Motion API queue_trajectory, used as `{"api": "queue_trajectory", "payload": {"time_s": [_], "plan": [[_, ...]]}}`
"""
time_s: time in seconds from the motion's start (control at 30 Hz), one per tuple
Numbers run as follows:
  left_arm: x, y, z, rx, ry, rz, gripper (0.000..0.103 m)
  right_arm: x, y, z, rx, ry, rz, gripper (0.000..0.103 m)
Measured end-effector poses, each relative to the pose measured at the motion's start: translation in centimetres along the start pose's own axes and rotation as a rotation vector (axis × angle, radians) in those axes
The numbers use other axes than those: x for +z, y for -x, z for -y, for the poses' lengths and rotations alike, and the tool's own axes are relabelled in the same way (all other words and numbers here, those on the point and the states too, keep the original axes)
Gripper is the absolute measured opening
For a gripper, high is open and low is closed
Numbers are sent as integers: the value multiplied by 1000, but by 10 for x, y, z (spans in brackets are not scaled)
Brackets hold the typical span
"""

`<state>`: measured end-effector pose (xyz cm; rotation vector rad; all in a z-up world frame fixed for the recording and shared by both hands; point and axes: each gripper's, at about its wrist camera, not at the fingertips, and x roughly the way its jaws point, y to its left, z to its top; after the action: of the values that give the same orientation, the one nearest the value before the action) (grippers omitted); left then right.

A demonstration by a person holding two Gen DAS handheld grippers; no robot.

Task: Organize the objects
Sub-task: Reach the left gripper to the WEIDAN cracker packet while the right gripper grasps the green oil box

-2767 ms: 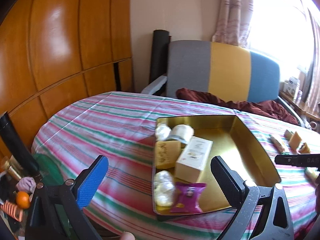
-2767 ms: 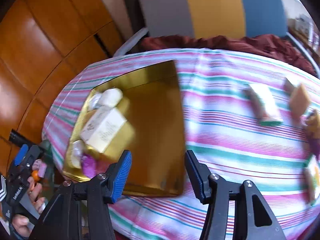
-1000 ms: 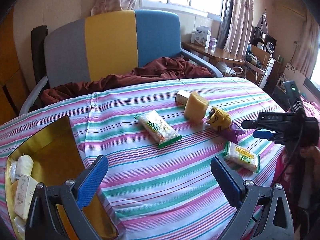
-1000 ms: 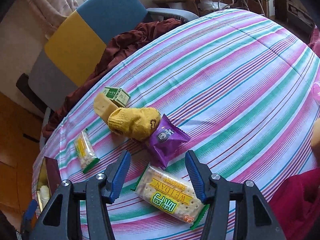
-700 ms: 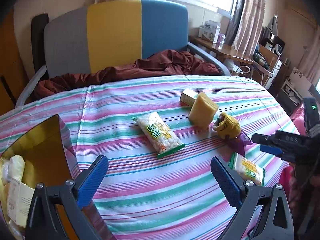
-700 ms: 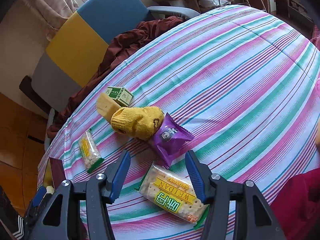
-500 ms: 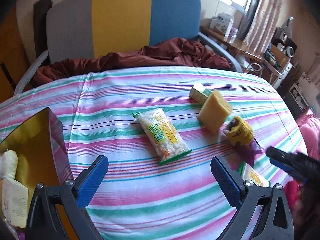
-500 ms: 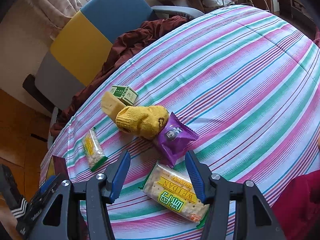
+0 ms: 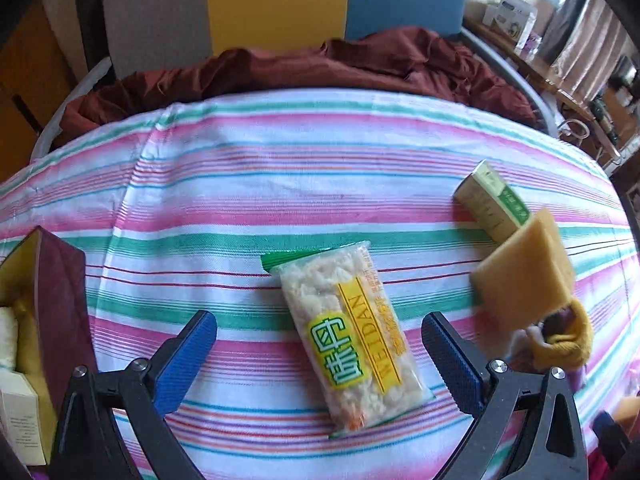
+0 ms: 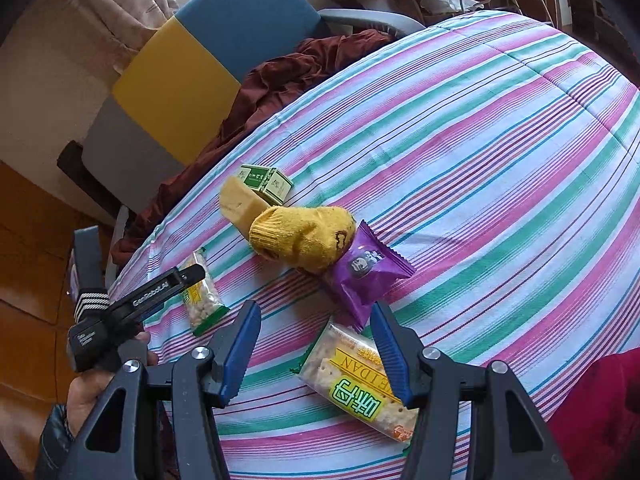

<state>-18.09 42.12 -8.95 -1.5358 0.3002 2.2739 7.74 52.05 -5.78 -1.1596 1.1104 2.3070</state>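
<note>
Step – left gripper (image 9: 318, 340) spread over cracker pack (image 9: 352, 340) | right gripper (image 10: 316, 344) spread, empty | next – lower, pinch, carry to tin (image 9: 24, 280)

Soft daylight, sharp centre — fisheye-warped, dark corners.

Both wrist views look steeply down, sharing the striped tablecloth (image 9: 280, 184).
</note>
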Motion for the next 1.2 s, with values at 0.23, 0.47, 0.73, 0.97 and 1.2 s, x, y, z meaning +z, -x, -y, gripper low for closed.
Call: {"api": "queue_trajectory", "payload": {"time_s": [0.23,0.47,0.73,0.97,1.2], "plan": [[-12,-10,-6,30,-10,16,103,1,0,0,2,-1,1,58],[-14,-7,-10,18,-35,11,103,2,-1,-4,-2,18,-39,58],[-23,3,-22,4,-57,13,103,44,5,-33,-43,153,-15,58],[-33,11,-29,-3,-67,26,103,95,-32,-68,-75,263,-53,58],[-40,16,-32,-11,-65,41,103,123,-99,-117,-138,410,-162,58]]}}
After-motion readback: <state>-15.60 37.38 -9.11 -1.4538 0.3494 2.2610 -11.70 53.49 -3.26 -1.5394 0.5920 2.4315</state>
